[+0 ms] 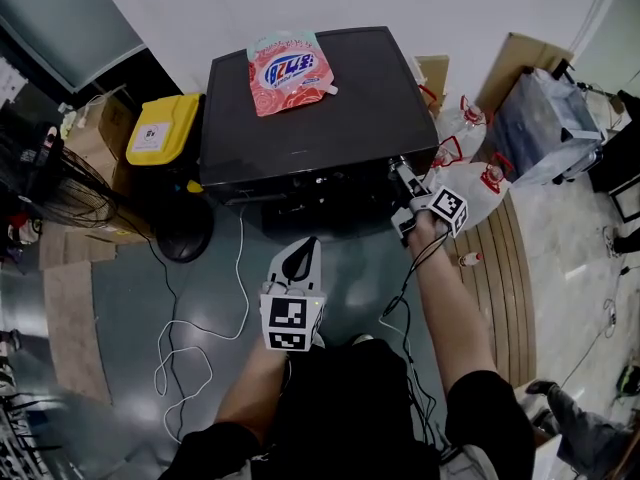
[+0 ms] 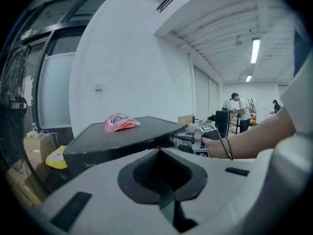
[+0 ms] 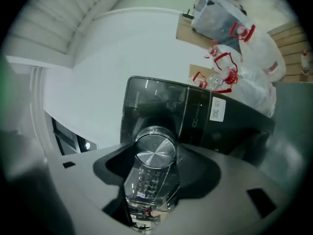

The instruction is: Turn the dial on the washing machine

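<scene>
The black washing machine [image 1: 300, 118] stands ahead of me, seen from above in the head view. My right gripper [image 1: 400, 171] reaches its front right corner and hides the dial there. In the right gripper view the round silver dial [image 3: 154, 152] sits between the jaws of the right gripper [image 3: 154, 163], which is shut on it, in front of the glossy control panel [image 3: 171, 106]. My left gripper [image 1: 300, 253] hangs back above the floor, shut with nothing in it. The left gripper view shows the machine [image 2: 122, 138] and the right gripper [image 2: 183, 140] at its corner.
A pink detergent pouch [image 1: 288, 70] lies on the machine's lid. A yellow-lidded container [image 1: 165, 126] stands to its left, and white bags with red handles [image 1: 480, 183] to its right. A white cable [image 1: 200, 328] loops over the floor. A wooden platform [image 1: 505, 268] lies at the right.
</scene>
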`<act>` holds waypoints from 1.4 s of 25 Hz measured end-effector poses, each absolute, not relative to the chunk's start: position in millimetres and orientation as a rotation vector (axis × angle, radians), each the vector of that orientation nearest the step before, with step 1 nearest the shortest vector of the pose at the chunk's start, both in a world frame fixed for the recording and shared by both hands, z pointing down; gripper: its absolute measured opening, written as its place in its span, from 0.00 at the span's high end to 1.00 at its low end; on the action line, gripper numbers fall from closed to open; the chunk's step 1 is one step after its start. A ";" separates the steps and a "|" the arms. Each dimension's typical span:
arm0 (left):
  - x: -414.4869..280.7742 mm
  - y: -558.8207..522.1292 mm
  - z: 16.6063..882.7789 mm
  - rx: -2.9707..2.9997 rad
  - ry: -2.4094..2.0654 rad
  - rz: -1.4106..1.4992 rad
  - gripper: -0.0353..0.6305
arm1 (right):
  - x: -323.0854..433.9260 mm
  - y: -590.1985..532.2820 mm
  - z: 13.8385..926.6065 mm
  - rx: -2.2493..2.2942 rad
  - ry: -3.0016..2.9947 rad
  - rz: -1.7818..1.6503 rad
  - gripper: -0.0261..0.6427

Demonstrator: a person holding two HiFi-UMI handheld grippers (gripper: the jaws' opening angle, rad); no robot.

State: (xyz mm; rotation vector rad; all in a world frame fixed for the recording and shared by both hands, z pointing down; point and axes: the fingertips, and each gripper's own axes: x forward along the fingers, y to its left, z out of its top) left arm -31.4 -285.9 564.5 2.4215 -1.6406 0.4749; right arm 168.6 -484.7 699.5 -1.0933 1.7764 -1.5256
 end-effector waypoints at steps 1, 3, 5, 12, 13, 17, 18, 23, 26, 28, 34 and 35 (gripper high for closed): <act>-30.9 -286.0 564.2 2.419 -1.642 0.474 0.93 | 169.5 -485.0 700.1 -1.071 1.747 -1.531 0.56; -31.4 -285.3 564.4 2.413 -1.644 0.475 0.93 | 169.5 -484.5 701.1 -1.079 1.746 -1.514 0.55; -30.3 -284.4 561.0 2.413 -1.645 0.466 0.93 | 169.7 -482.3 699.2 -1.134 1.794 -1.477 0.55; -29.7 -282.7 533.0 2.414 -1.643 0.431 0.93 | 171.4 -445.6 636.4 -1.451 2.154 -1.115 0.60; -27.9 -282.6 523.6 2.418 -1.639 0.419 0.93 | 172.3 -432.2 614.7 -1.545 2.236 -0.988 0.66; -23.6 -286.2 475.3 2.462 -1.631 0.371 0.93 | 161.4 -367.7 500.8 -1.789 2.424 -0.393 0.96; -22.5 -287.8 462.0 2.478 -1.630 0.356 0.93 | 156.0 -354.1 473.6 -1.785 2.438 -0.299 0.96; -18.4 -288.8 401.3 2.549 -1.626 0.274 0.93 | 137.3 -301.5 377.9 -1.755 2.436 -0.023 0.96; -14.2 -286.4 381.3 2.583 -1.624 0.243 0.93 | 134.6 -277.1 360.9 -1.761 2.403 -0.015 0.96; -11.8 -284.2 377.6 2.604 -1.614 0.245 0.93 | 131.4 -268.2 363.1 -1.774 2.393 -0.016 0.96; -13.9 -274.5 364.4 2.622 -1.571 0.171 0.93 | 123.3 -262.6 356.1 -1.798 2.389 -0.019 0.96; -14.0 -273.1 362.1 2.626 -1.575 0.170 0.93 | 123.2 -261.6 353.3 -1.799 2.384 -0.011 0.96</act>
